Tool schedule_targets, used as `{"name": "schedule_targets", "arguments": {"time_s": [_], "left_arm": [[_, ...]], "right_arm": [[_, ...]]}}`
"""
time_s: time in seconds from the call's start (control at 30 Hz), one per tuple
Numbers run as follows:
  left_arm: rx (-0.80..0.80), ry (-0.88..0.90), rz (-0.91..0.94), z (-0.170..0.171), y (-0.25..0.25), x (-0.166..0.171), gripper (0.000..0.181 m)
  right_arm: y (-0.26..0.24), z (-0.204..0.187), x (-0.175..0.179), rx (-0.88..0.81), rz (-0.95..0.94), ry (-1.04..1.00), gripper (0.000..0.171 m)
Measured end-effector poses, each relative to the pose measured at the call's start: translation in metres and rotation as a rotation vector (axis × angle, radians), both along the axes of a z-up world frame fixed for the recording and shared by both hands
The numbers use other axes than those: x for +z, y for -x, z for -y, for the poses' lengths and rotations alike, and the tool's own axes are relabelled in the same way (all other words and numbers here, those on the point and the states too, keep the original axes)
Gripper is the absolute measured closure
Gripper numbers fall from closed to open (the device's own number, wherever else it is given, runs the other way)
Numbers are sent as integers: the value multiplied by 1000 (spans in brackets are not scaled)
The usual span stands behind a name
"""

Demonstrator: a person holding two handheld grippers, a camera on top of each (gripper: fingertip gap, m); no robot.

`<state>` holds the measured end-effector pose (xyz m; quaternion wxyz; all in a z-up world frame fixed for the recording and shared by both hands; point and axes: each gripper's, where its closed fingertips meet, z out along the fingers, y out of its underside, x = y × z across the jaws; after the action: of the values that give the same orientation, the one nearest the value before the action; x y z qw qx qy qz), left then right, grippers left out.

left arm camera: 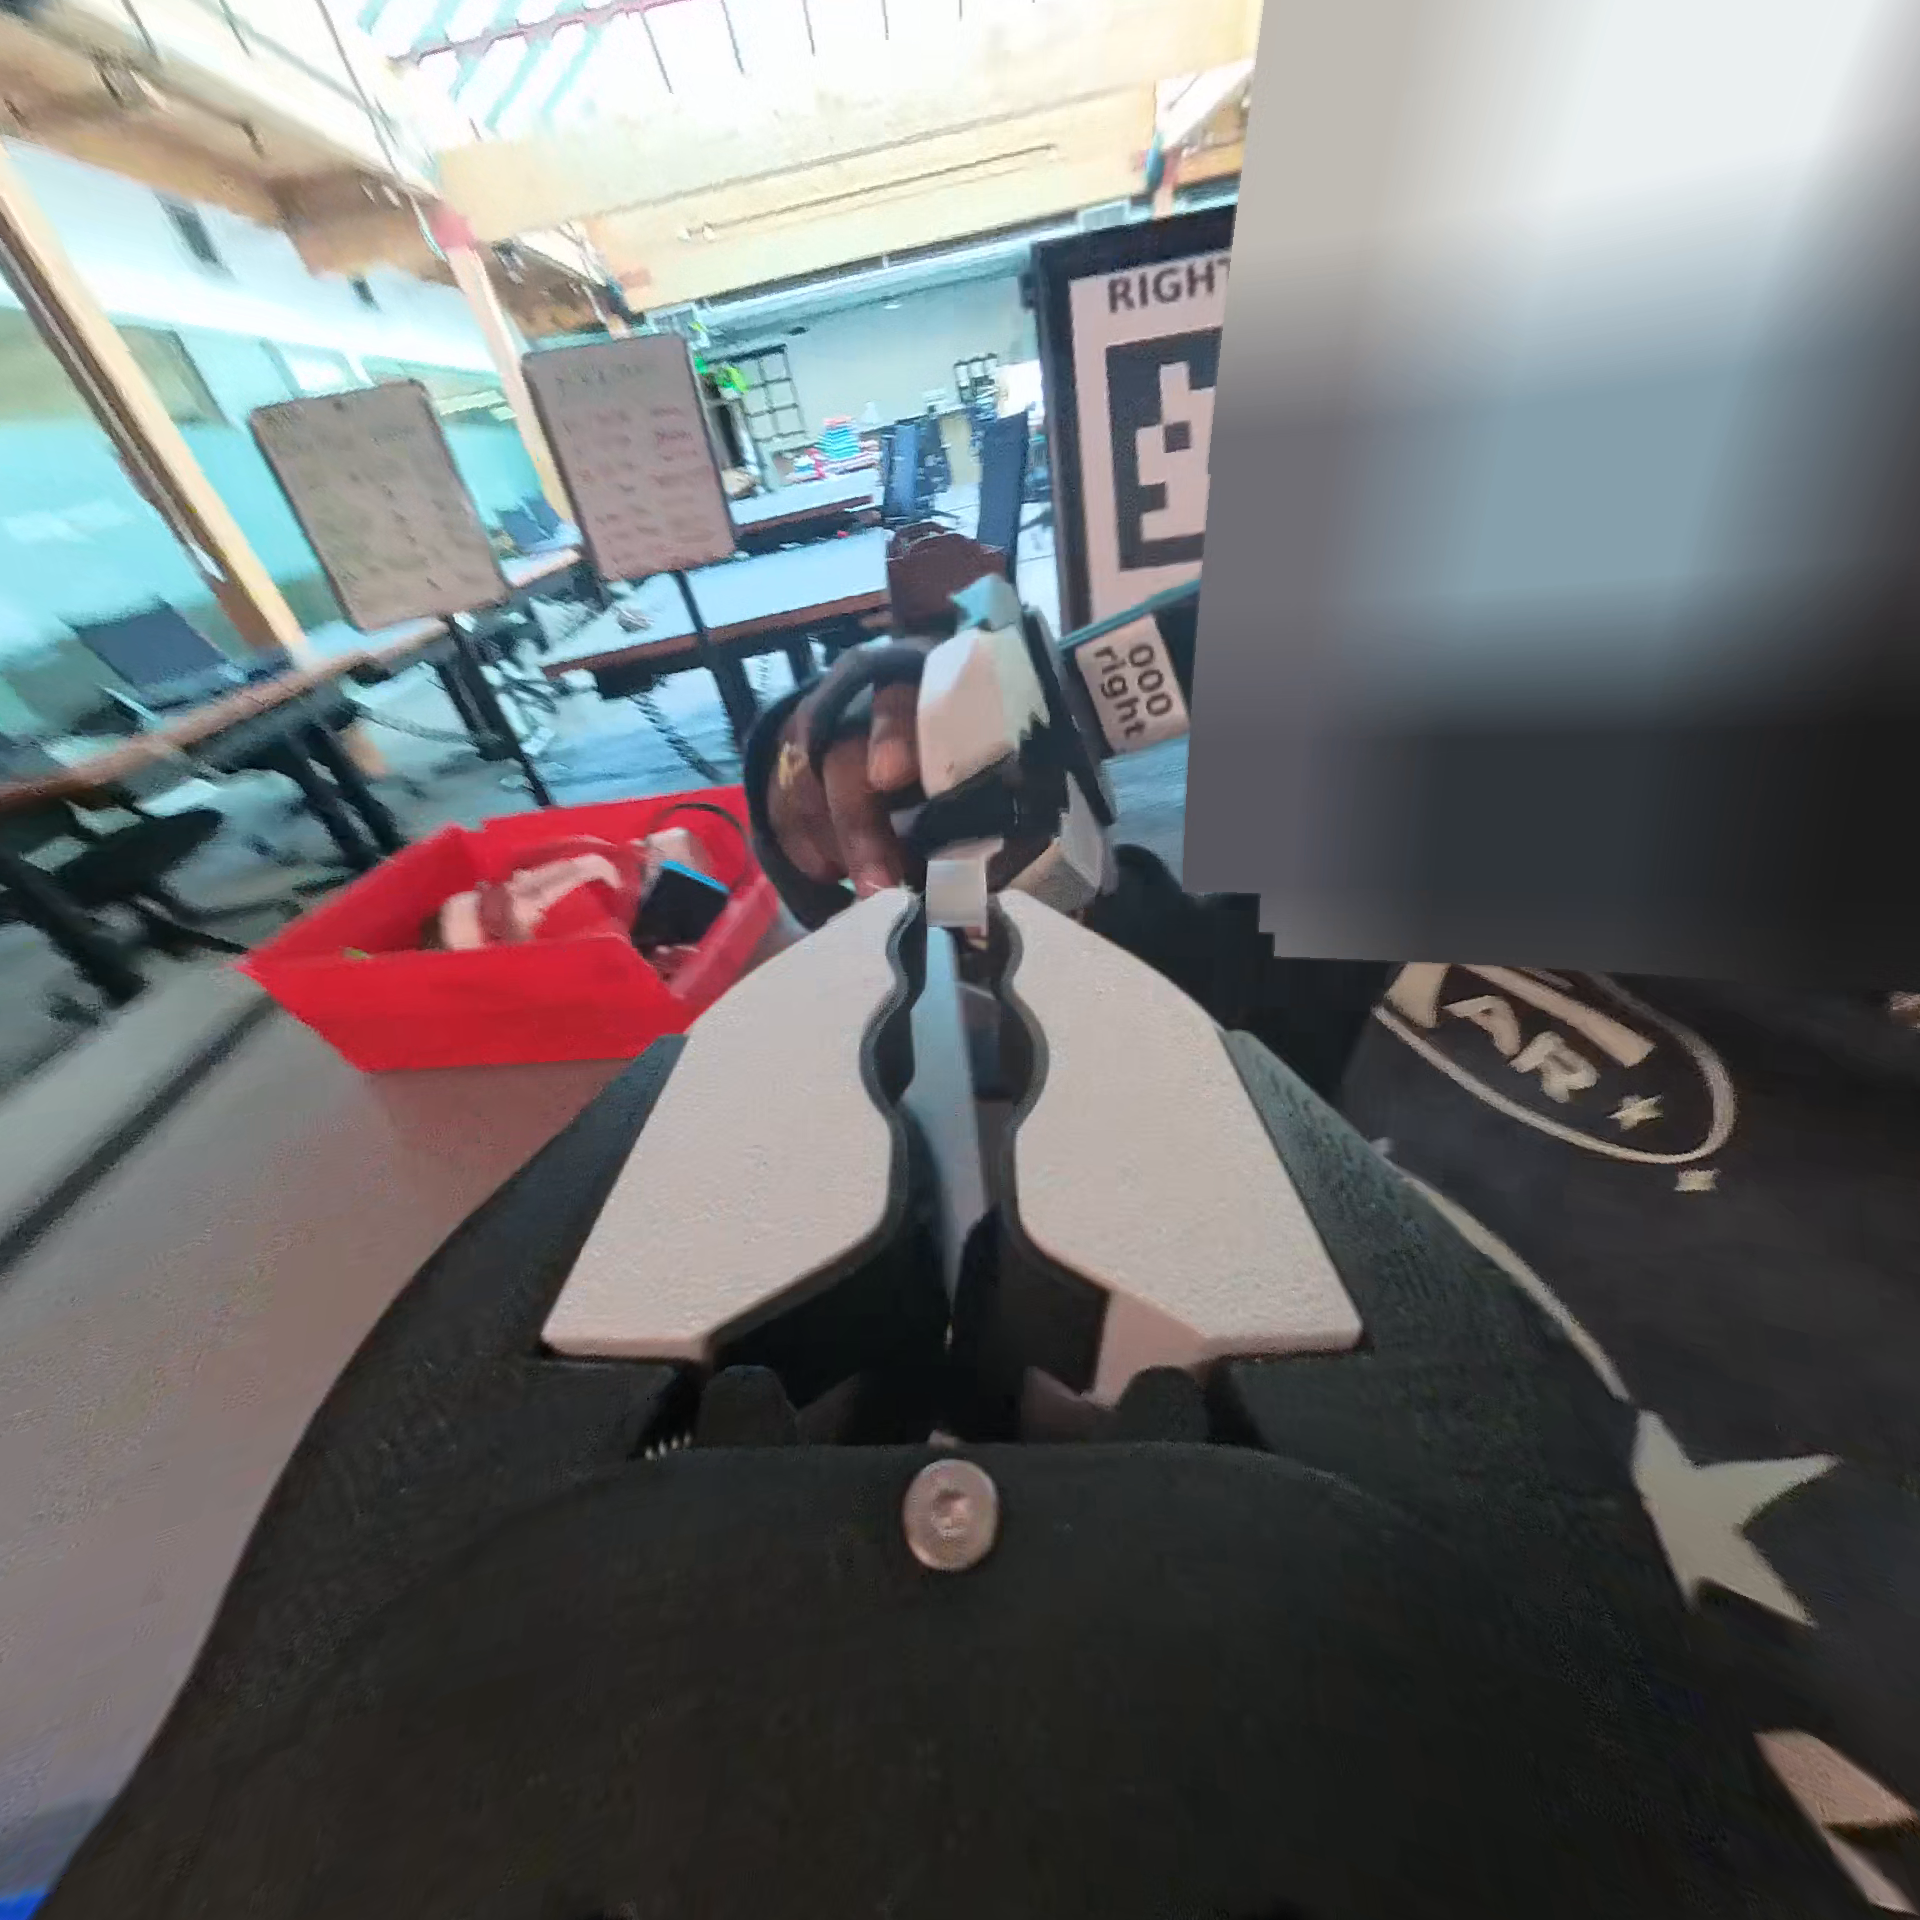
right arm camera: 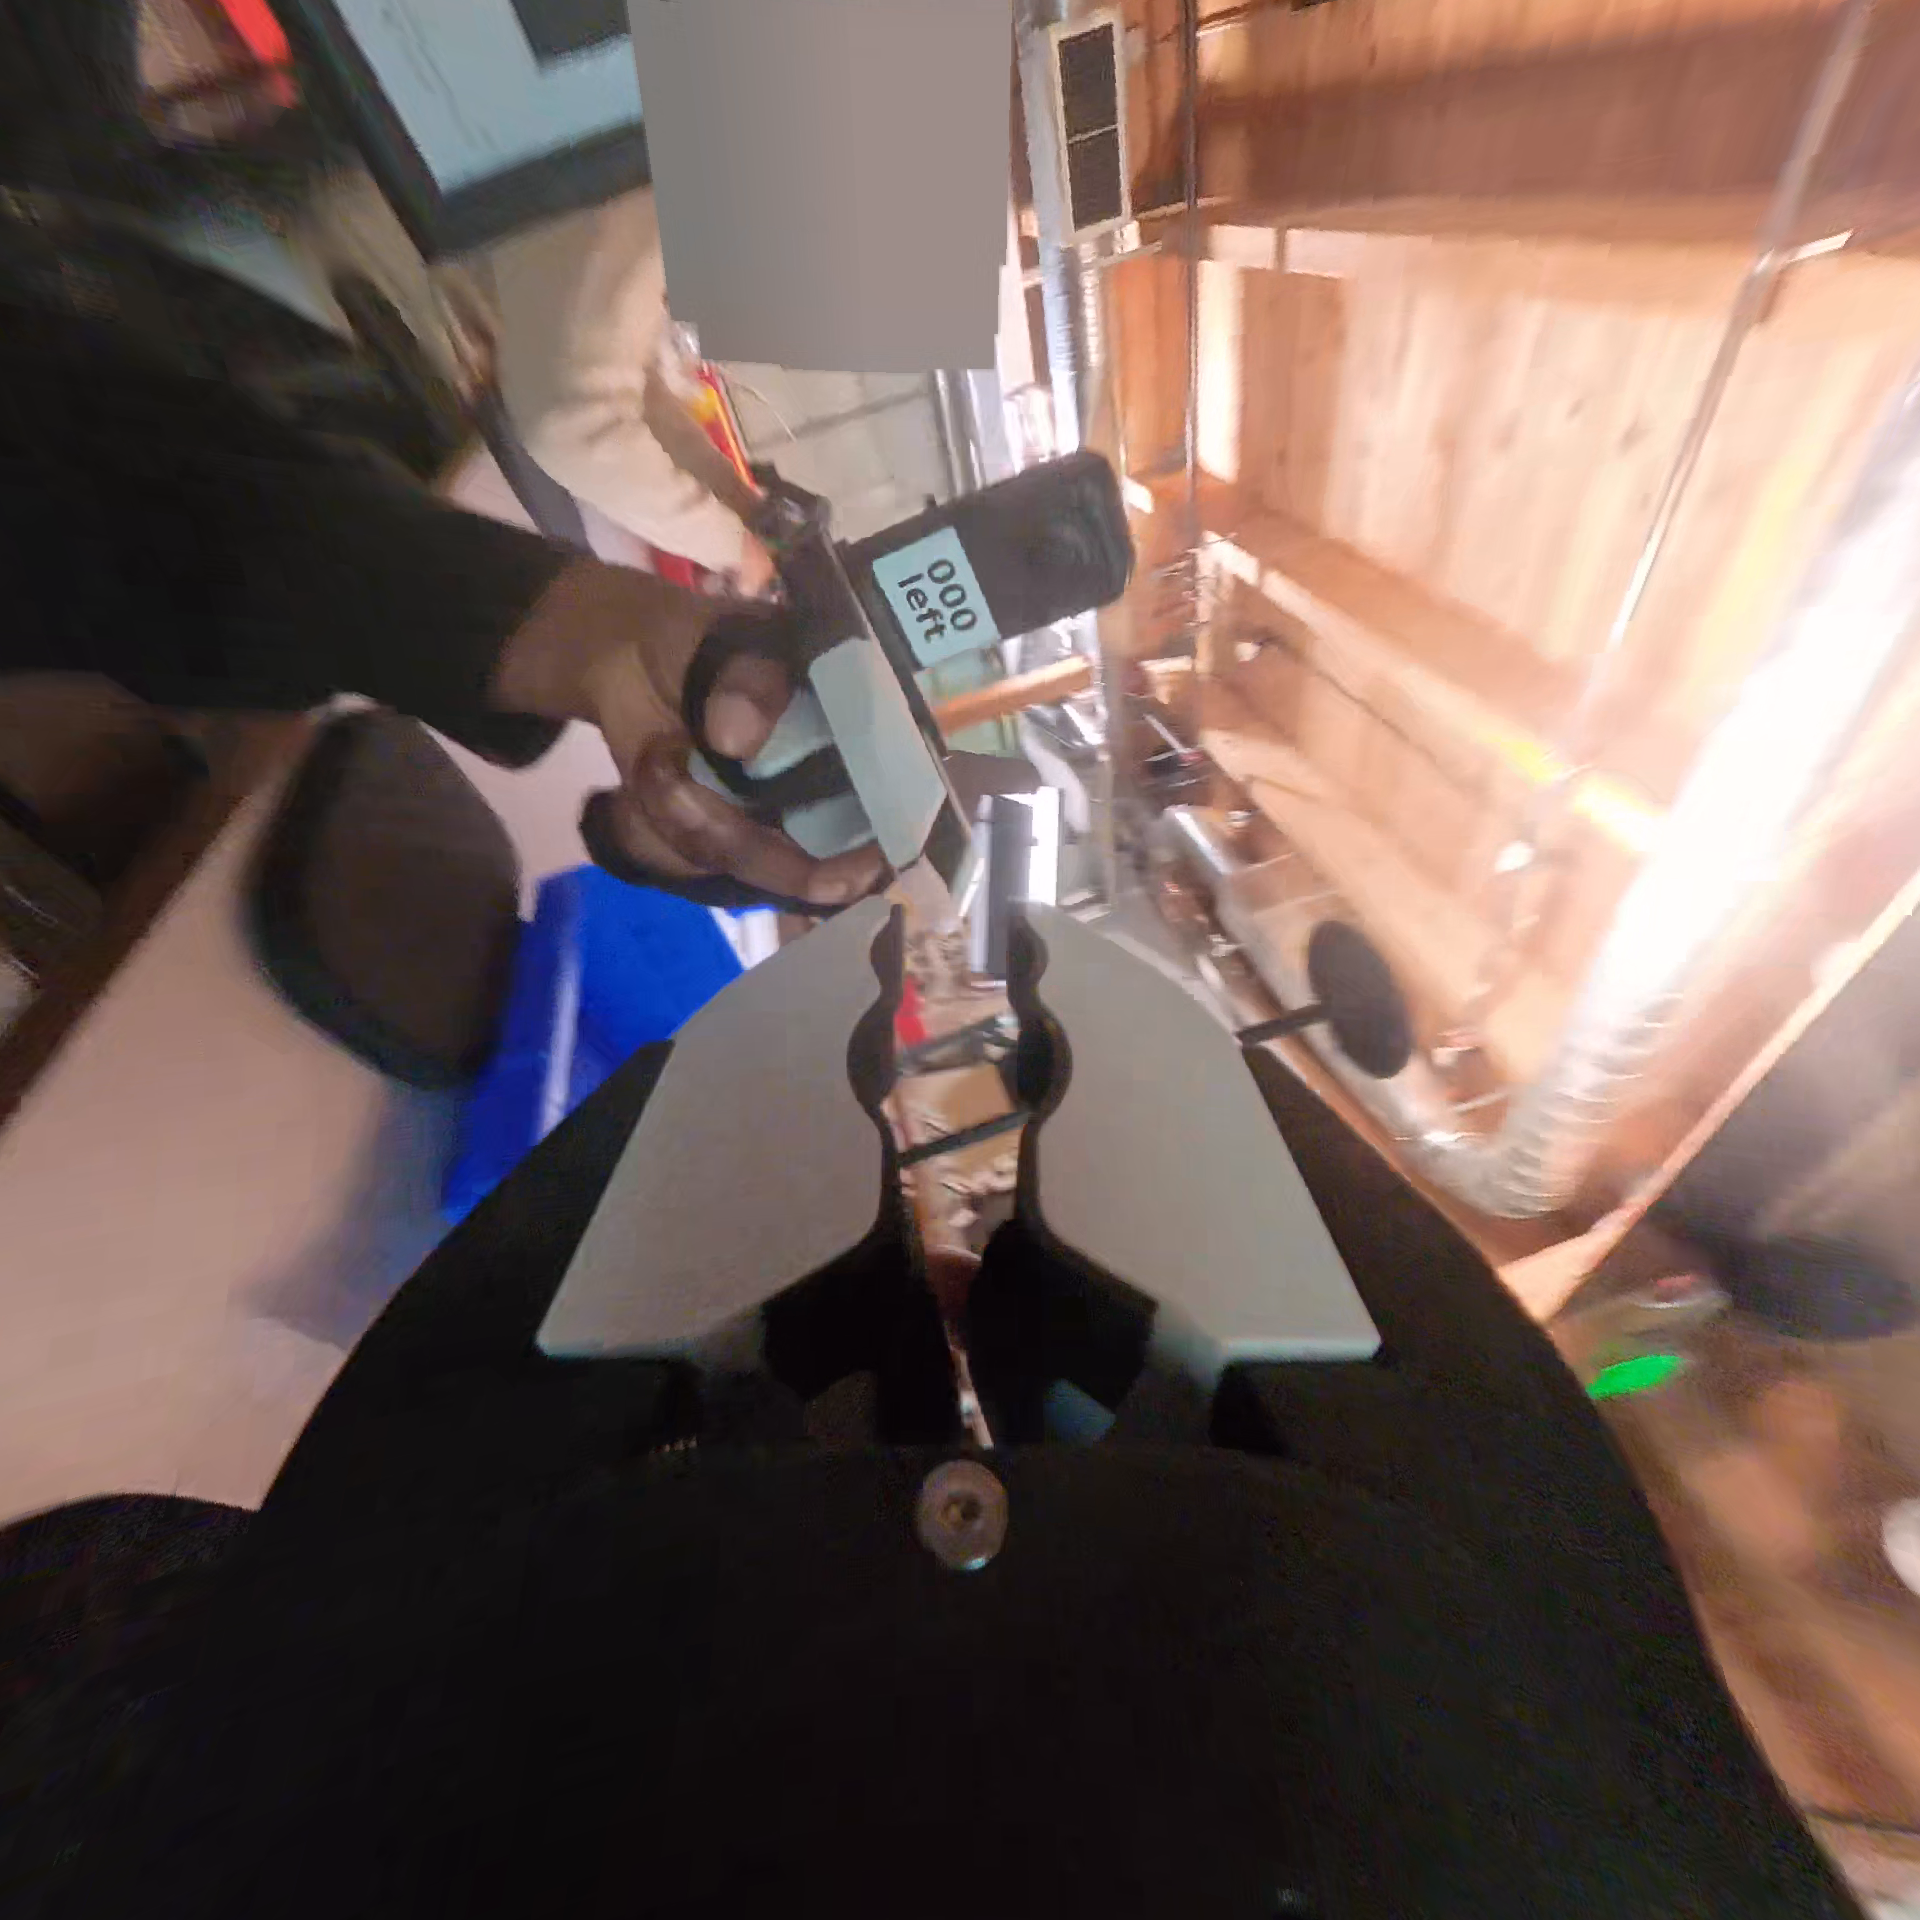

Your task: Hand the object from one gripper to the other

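The left gripper point(left arm camera: 951, 925) pinches a thin dark flat object point(left arm camera: 951, 1081) edge-on, long axis pointing straight ahead toward the right gripper point(left arm camera: 961, 883), whose spread grey-white fingers point(right arm camera: 1143, 1122) sit just beyond its far tip.

Pretty big open workshop space: 2 whiteboards point(left arm camera: 499, 488) on stands up ahead-left of the tongs, long tables point(left arm camera: 727, 592) and dark chairs point(left arm camera: 935, 468) behind them, skylights point(left arm camera: 623, 42) overhead, wood-plank wall point(right arm camera: 1403, 416) glowing warm off to the right.
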<state>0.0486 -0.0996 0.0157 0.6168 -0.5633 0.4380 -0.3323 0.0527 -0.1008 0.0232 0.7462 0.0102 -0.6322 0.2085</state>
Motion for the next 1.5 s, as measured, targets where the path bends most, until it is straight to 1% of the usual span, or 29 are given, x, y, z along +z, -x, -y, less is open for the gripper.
{"name": "schedule_targets", "arguments": {"time_s": [0.1,0.2,0.37,0.43,0.5,0.57,0.63,0.7,0.77,0.87,0.97,1.2,1.3,1.37,1.43,1.5], "left_arm": [[-50,98,9,0,0,-7,171],[-64,134,-4,0,-2,-11,171],[-83,140,-33,4,-5,-15,171],[-81,110,-38,4,-5,-15,170],[-73,-20,-23,5,-5,-8,167],[-26,-229,-35,7,-3,0,159],[65,-438,-134,5,0,-1,158],[133,-581,-255,3,-1,-5,159],[179,-634,-315,0,-4,-8,162],[180,-652,-307,-1,-10,-7,170],[152,-638,-296,1,-12,-8,176],[126,-614,-293,2,-13,-10,176],[106,-478,-250,1,-11,-9,177],[106,-342,-173,-3,-7,-4,177],[54,-178,-80,-2,-3,-2,177],[-18,-45,2,1,-2,0,178]], "right_arm": [[5,-1,-6,-56,4,-84,156],[7,2,-13,-49,36,-110,160],[10,2,-20,-74,68,-147,165],[10,2,-22,-69,108,-118,166],[8,2,-18,-48,110,-64,166],[6,1,-13,-12,131,25,166],[3,3,-10,48,181,139,166],[2,4,-10,102,239,234,166],[1,6,-11,136,278,286,166],[2,7,-13,153,320,324,166],[1,7,-13,155,329,338,166],[1,8,-15,166,356,356,166],[2,6,-14,151,326,335,164],[1,3,-12,125,267,276,150],[0,3,-8,97,171,177,145],[-2,6,-4,67,84,77,144]]}}
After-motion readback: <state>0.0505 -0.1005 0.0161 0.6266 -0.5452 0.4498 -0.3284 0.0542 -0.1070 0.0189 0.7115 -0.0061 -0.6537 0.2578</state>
